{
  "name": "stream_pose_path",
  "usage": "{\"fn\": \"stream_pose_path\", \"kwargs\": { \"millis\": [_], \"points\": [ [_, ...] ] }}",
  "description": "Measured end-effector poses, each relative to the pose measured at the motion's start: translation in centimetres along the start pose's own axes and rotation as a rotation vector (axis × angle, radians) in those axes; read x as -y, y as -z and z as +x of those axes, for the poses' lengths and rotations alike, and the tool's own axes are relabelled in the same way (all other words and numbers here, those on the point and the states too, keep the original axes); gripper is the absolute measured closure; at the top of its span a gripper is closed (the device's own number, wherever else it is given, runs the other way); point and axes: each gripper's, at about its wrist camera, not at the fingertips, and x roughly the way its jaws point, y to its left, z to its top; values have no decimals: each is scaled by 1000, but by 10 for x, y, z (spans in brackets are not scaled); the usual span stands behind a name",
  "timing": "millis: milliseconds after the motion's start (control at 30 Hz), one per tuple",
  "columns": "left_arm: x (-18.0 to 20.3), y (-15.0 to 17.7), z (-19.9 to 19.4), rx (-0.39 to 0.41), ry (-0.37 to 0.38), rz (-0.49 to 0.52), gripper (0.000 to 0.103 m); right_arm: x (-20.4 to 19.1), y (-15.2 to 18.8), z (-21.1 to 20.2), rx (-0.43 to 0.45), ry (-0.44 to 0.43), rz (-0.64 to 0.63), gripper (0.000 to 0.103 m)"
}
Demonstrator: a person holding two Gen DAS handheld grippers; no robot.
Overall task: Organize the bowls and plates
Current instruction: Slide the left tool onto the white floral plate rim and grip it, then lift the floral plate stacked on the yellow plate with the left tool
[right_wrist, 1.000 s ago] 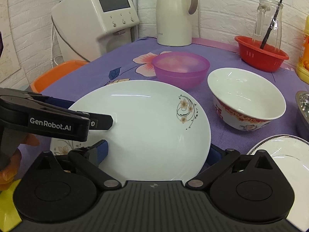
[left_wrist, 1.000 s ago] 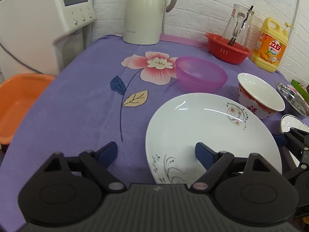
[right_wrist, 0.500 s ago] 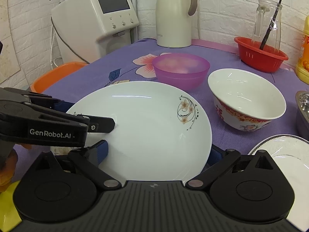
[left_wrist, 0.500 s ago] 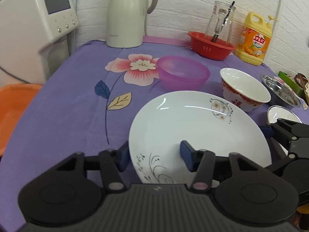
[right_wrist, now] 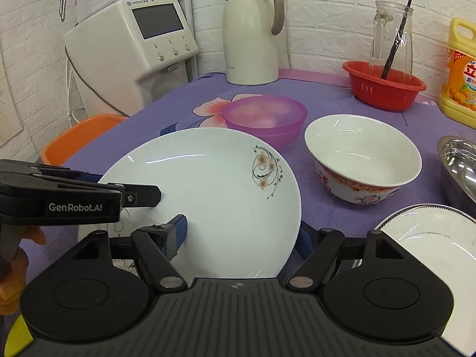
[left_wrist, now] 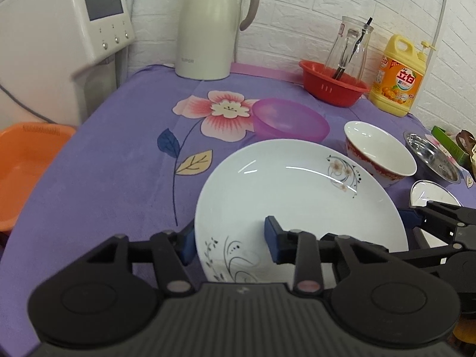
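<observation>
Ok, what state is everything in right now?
Big plate: on the cloth, empty.
Pink bowl: upright, empty.
White bowl: upright, empty.
Steel bowl: upright, empty.
Small plate: empty.
Left tool: closing around plate rim.
Right tool: astride plate rim, grip unclear.
Jug: lid shut.

You see a round white ceramic plate (left_wrist: 297, 196) with brown flower sprigs, a translucent pink plastic bowl (left_wrist: 290, 120), and a purple cloth (left_wrist: 119, 160) printed with a pink blossom.
</observation>
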Motion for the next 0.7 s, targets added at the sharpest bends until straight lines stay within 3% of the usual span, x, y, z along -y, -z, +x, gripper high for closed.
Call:
{"fn": "stream_pose_path", "kwargs": {
  "millis": [300,467,700],
  "points": [
    [3,-3,-7,-2,-12,-10,72,0,-3,-4,-5,-5,22,0],
    [13,0,-35,29,-11,4,72,-7,1,-32,21,-6,26,0],
    [31,41,-87,37,-2,22,72,-25,35,-86,23,11,33,0]
  ]
}}
